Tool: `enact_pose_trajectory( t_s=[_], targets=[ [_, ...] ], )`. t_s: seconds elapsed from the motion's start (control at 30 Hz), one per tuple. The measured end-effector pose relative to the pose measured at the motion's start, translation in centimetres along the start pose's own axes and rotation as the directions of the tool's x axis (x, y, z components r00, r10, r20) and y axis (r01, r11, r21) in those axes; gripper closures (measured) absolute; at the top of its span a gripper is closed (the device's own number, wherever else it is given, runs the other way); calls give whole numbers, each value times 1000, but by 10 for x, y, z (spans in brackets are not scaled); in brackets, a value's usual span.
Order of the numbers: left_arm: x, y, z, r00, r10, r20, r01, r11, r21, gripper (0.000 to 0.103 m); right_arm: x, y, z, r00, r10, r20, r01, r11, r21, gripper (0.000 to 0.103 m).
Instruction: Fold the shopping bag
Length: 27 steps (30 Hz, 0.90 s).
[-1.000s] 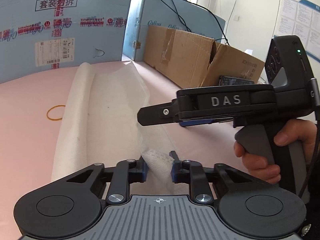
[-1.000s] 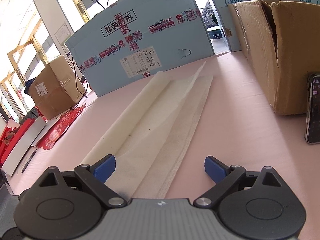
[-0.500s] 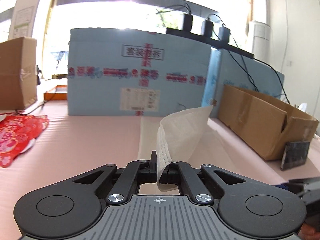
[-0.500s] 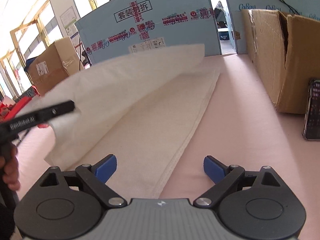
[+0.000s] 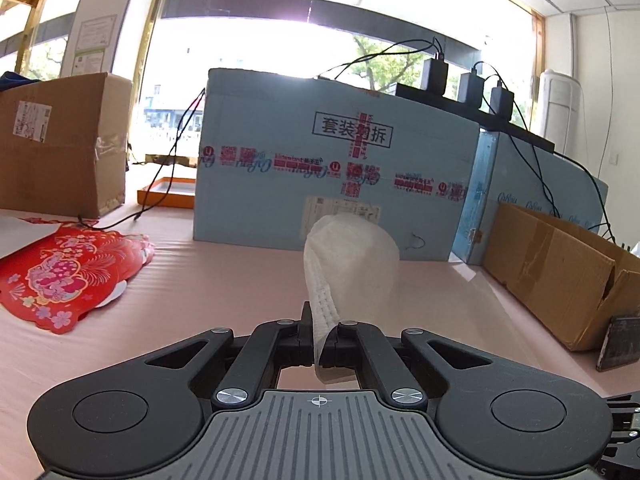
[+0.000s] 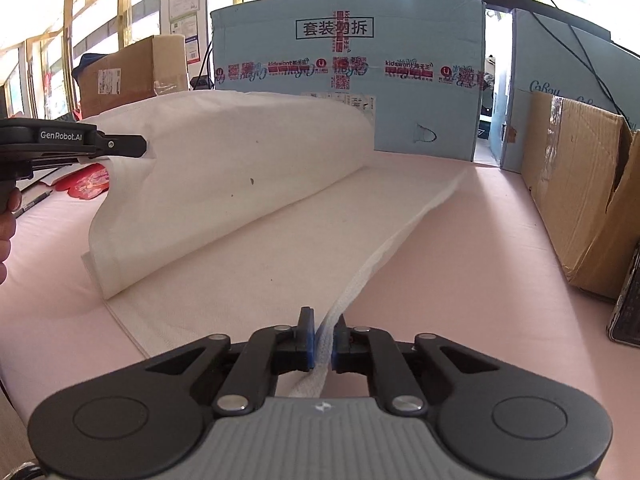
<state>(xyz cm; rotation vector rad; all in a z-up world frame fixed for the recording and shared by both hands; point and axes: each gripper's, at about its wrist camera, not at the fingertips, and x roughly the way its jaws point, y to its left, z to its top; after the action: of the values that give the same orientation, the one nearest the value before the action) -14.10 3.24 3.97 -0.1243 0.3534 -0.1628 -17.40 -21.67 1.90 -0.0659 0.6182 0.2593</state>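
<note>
Your left hand-held gripper (image 5: 320, 340) pinches one edge of the white bag (image 6: 240, 208) and lifts it off the pink table (image 6: 480, 260), so it can fold over. Your right hand-held gripper (image 6: 322, 340) clamps the near edge, keeping it down.

Up close, the right claw (image 6: 320, 338) is a black linkage on a ribbed grey body, two round black discs flanking it, silver screw heads at the pivots, and blue pads on its fingers (image 6: 307, 336). The left claw (image 5: 320, 332) is built the same: black arms, silver screws, grey ribbed housing with a small crosshair mark. Seen side-on from the right wrist, it reads "GenRobot.AI" in white on black. A hand (image 6: 7, 232) wraps its grip.
</note>
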Motion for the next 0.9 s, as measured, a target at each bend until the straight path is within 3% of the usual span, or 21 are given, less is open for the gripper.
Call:
enact_pose_trajectory(
  t_s=[0.17,0.37,0.57,0.67,0.73,0.8,0.87,0.9],
  targets=[
    [-8,24,6,995,95,36,-93,995,-33,103,-14,-26,5,986,-136,97,131,990,49,101],
    [-17,38,-15,983,176,-44,-177,983,-39,103,-30,-58,-2,960,-254,115,239,962,130,101],
    [-24,35,-42,955,260,-147,-258,966,29,103,-31,-73,-19,978,-205,46,189,955,229,101],
    [-25,36,-46,939,299,-172,-293,954,60,98,-25,-82,-24,987,-162,6,153,944,291,101],
    [-26,38,-44,929,335,-159,-329,942,65,83,-23,-85,-25,989,-150,-3,144,941,308,101],
    [-34,37,-39,926,365,-100,-360,931,61,41,-20,-87,-27,990,-139,-7,133,937,324,101],
    [-44,32,-36,928,371,-36,-368,926,81,18,-19,-88,-28,991,-135,-3,128,935,331,101],
    [-48,29,-34,927,374,-8,-372,924,90,18,-18,-88,-28,991,-134,-1,127,934,334,101]
  ],
)
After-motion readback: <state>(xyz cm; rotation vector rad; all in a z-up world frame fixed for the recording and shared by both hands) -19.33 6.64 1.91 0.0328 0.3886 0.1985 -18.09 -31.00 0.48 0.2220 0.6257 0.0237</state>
